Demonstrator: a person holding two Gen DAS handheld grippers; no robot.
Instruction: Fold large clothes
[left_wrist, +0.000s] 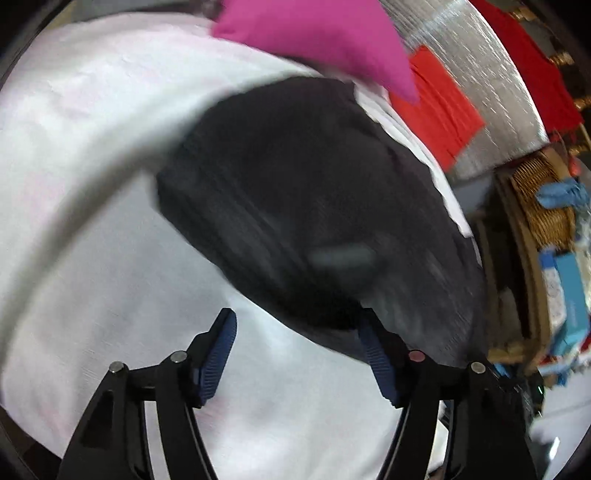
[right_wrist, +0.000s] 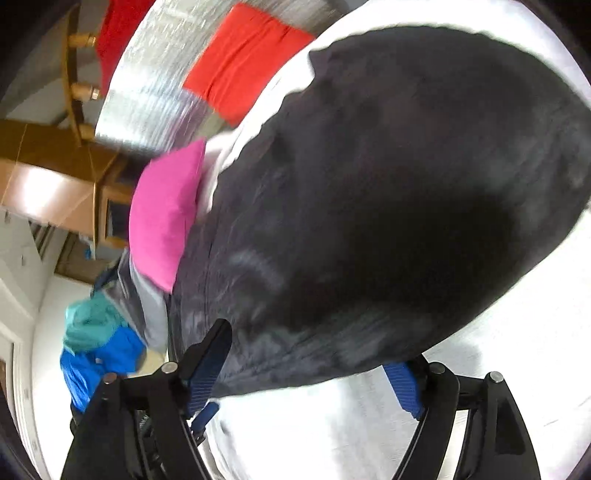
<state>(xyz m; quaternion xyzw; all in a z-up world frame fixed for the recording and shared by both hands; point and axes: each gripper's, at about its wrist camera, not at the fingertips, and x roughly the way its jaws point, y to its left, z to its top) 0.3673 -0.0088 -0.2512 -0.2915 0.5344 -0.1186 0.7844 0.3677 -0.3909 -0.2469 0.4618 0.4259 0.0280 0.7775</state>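
Note:
A large black garment (left_wrist: 303, 206) lies on a white sheet (left_wrist: 92, 258), blurred by motion. It fills the right wrist view (right_wrist: 388, 206) too. My left gripper (left_wrist: 299, 325) is open, fingers spread wide just above the sheet, with its right finger (left_wrist: 376, 354) at the garment's near edge. My right gripper (right_wrist: 317, 350) is open, and the garment's near edge lies over the gap between its fingers. Its right fingertip is hidden under the cloth.
A pink cushion (left_wrist: 325, 40) lies at the far side, beside a folded red cloth (left_wrist: 439, 110) on a silver mat (left_wrist: 480, 66). A wicker basket (left_wrist: 543, 199) and boxes stand to the right. Blue and teal clothes (right_wrist: 96, 347) lie on the floor, near wooden furniture (right_wrist: 55, 177).

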